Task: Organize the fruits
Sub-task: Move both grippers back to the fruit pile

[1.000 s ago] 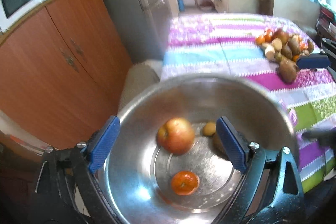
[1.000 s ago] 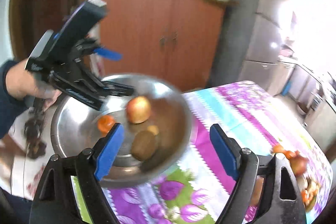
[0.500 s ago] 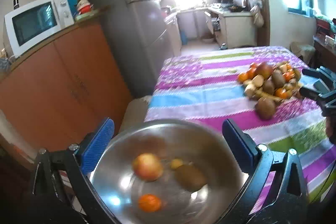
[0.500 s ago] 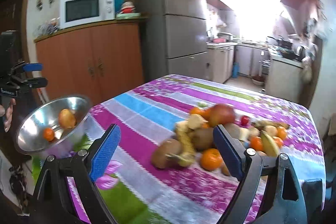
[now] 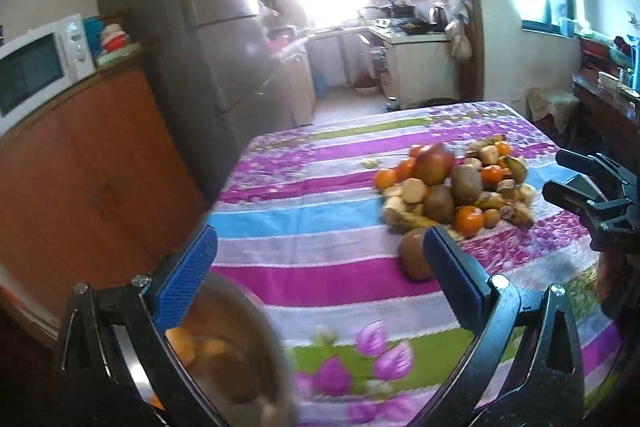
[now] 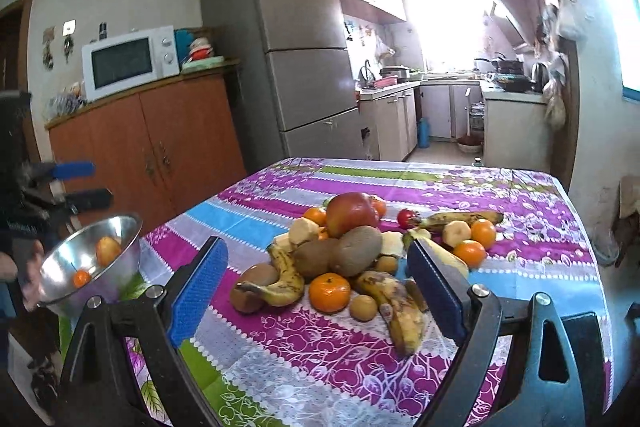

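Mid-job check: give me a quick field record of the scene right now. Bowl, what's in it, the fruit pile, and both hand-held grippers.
bowl: steel bowl, tilted, at the table's left edge, beside a hand; what holds it is unclear
bowl contents: apple and small orange visible
fruit pile: loose heap on the striped tablecloth; bananas, kiwis, oranges, a large red fruit
left hand-held gripper: open, empty, bowl at its lower left
right hand-held gripper: open, empty, aimed at the pile
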`<state>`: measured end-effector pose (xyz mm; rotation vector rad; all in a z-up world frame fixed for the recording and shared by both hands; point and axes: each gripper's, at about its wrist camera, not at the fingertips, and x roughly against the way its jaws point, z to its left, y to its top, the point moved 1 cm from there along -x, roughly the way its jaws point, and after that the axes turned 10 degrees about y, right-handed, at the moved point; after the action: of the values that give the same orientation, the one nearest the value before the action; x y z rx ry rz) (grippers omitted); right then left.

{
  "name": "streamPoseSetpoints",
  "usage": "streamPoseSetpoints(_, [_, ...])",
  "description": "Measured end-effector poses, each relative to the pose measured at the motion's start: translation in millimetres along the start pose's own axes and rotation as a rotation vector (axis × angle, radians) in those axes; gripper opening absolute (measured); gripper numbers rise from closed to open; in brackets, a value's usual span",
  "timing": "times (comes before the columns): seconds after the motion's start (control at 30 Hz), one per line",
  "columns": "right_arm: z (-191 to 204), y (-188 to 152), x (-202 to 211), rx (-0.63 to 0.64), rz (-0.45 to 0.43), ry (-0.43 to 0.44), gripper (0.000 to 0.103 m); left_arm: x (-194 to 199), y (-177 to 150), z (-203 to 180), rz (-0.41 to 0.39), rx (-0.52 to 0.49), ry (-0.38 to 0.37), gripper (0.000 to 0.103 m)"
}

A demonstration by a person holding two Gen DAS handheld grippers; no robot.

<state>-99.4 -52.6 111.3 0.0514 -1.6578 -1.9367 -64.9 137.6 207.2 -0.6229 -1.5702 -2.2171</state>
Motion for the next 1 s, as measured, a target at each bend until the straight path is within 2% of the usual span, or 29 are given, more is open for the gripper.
streamPoseSetpoints(0.07, [-5.4,-0.7,2.6,-0.012,-0.009,-0.009,0.093,-8.6,0.9,-10.5,0.021,0.01,-0.04,0.103])
streamPoseSetpoints(0.2, [-14.7,-1.6,4.9,-0.037,-0.014,-0.023,0.094,-27.5,-0.2,-27.9,0.054,0.011,-0.066,0.103])
streamPoseSetpoints(0.43, [-26.4,3.6,13.9,-0.053,-0.037,-0.08,0.094,-65.9,-22.9,-51.9,0.141,0.051,-0.203,0.103])
streamPoseSetpoints(0.53, [-32.8,2.0,11.9,-0.067,-0.027,-0.094,0.094,-78.2,-37.9,-67.8,0.172,0.003,-0.232,0.102])
streamPoseSetpoints(0.63, [-36.2,-1.1,7.6,-0.078,-0.007,-0.103,0.094,-87.5,-49.6,-77.4,0.196,-0.024,-0.272,0.098])
streamPoseSetpoints(0.7, [-37.1,-2.9,4.8,-0.083,0.005,-0.102,0.094,-97.6,-52.7,-80.4,0.224,-0.014,-0.308,0.086])
streamPoseSetpoints(0.77, [-38.1,-2.4,5.6,-0.083,0.007,-0.105,0.094,-108.9,-53.9,-82.5,0.251,-0.002,-0.32,0.083])
streamPoseSetpoints(1.0, [-59.8,9.9,31.8,-0.171,-0.069,-0.113,0.094,-119.7,-42.3,-95.4,0.259,-0.004,-0.35,0.085])
